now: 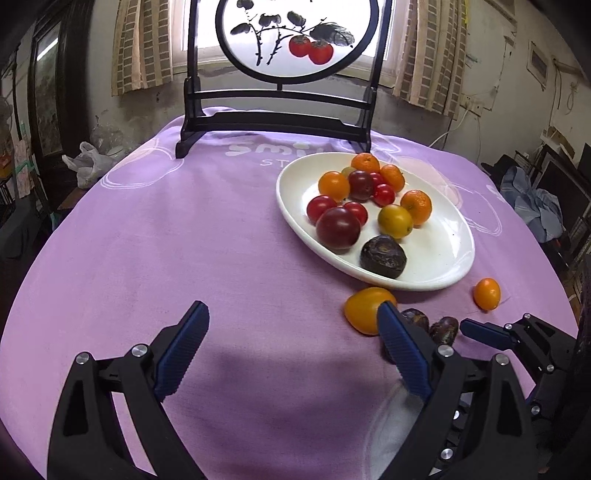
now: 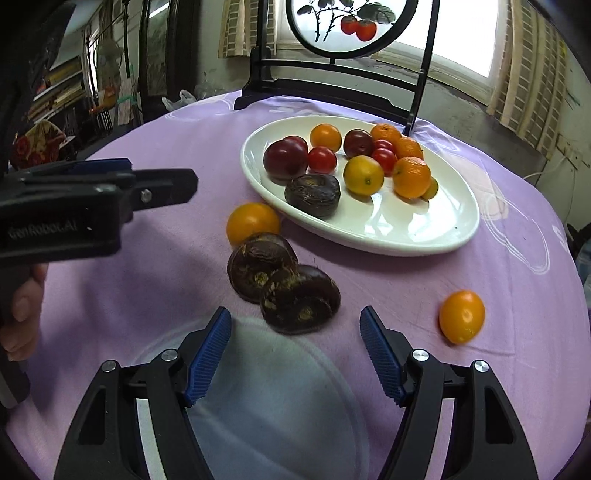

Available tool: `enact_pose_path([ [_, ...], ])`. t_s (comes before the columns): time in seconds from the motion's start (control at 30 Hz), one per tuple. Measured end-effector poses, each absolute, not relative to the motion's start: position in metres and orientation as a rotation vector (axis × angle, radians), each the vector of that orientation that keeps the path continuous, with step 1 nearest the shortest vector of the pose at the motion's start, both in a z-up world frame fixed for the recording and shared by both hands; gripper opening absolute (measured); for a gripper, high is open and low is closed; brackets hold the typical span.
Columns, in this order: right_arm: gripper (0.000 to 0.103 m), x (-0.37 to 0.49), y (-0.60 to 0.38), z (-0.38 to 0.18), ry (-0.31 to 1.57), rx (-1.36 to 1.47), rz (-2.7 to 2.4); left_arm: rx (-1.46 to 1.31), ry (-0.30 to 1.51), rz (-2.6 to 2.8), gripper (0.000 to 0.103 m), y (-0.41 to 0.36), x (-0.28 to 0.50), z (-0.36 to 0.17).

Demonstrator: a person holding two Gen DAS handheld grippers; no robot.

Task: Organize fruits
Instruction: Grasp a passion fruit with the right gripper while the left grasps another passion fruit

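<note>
A white oval plate [image 1: 443,258] [image 2: 406,232] on the purple cloth holds several fruits: oranges, red tomatoes, dark plums, a yellow fruit and one dark water chestnut [image 1: 383,256] [image 2: 312,194]. On the cloth lie two dark water chestnuts [image 2: 299,299] [image 2: 260,269], a yellow-orange fruit [image 1: 365,308] [image 2: 252,221] and a small orange fruit [image 1: 487,293] [image 2: 461,315]. My left gripper [image 1: 291,314] is open and empty, left of the loose fruits. My right gripper [image 2: 295,319] is open and empty, just in front of the nearer chestnut.
A dark wooden stand with a round persimmon painting [image 1: 291,37] [image 2: 347,26] stands at the table's far side behind the plate. A white circle print [image 2: 258,387] on the cloth lies under the right gripper. Room clutter surrounds the table.
</note>
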State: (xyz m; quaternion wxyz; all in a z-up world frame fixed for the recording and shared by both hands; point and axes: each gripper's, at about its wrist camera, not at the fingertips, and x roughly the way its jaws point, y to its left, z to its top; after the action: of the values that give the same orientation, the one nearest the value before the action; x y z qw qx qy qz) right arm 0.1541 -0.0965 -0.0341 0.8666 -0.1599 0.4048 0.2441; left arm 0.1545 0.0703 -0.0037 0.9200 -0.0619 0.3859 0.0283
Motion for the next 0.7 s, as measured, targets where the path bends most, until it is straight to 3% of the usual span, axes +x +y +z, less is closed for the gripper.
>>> enact_pose_path([
  [0.1, 0.044, 0.161, -0.091, -0.037, 0.871, -0.339, 0.517, -0.159, 0.807, 0.057, 0.09, 0.078, 0.156, -0.006],
  [0.7, 0.043, 0.114, -0.182, -0.021, 0.817, -0.171, 0.384, -0.055, 0.853, -0.091, 0.09, 0.012, 0.138, -0.023],
])
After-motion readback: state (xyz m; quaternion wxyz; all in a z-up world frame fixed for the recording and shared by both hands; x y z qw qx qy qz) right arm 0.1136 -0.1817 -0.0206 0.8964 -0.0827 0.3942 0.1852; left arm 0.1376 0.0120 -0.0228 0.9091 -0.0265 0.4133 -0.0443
